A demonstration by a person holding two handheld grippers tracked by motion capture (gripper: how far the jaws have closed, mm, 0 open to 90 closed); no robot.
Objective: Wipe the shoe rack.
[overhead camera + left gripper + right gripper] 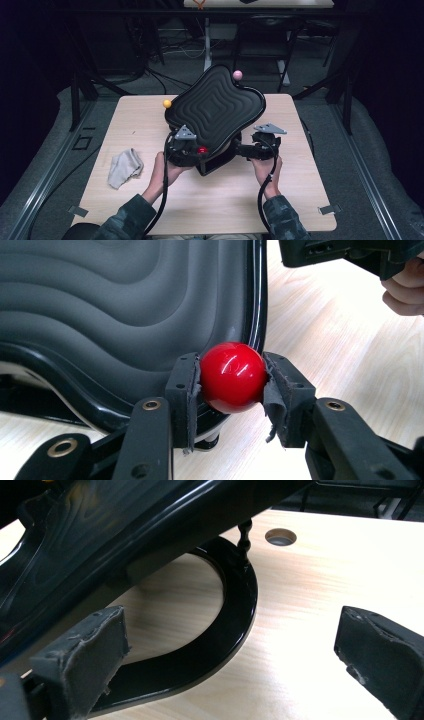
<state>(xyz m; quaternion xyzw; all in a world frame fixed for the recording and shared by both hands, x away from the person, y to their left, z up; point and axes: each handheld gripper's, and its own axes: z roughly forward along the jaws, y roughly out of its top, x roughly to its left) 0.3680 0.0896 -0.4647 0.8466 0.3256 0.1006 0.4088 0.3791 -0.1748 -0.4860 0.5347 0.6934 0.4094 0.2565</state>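
From the high view, a big black wavy tray point(215, 107) sits tilted on a black stand in the middle of a pale wood table point(300, 200). It has a ball at three of its edges: a yellow ball point(167, 103) on the left side, a pink ball point(237, 75) at the far side, and a red ball point(202, 149) at the near side. The left gripper point(187, 147) is at the red ball. The right gripper point(260, 142) is just beside the tray's right side. A crumpled grey cloth point(125, 167) lies on the table, well apart to the left. No writing can be read on anything. In the left gripper view, the two black jaws squeeze the red ball point(233, 377) from both sides, right at the tray's shiny rim point(257, 300). Nothing lies in the tray. In the right gripper view, the jaws stand wide apart with nothing between them, close to the curved black base point(235, 615) under the tray.
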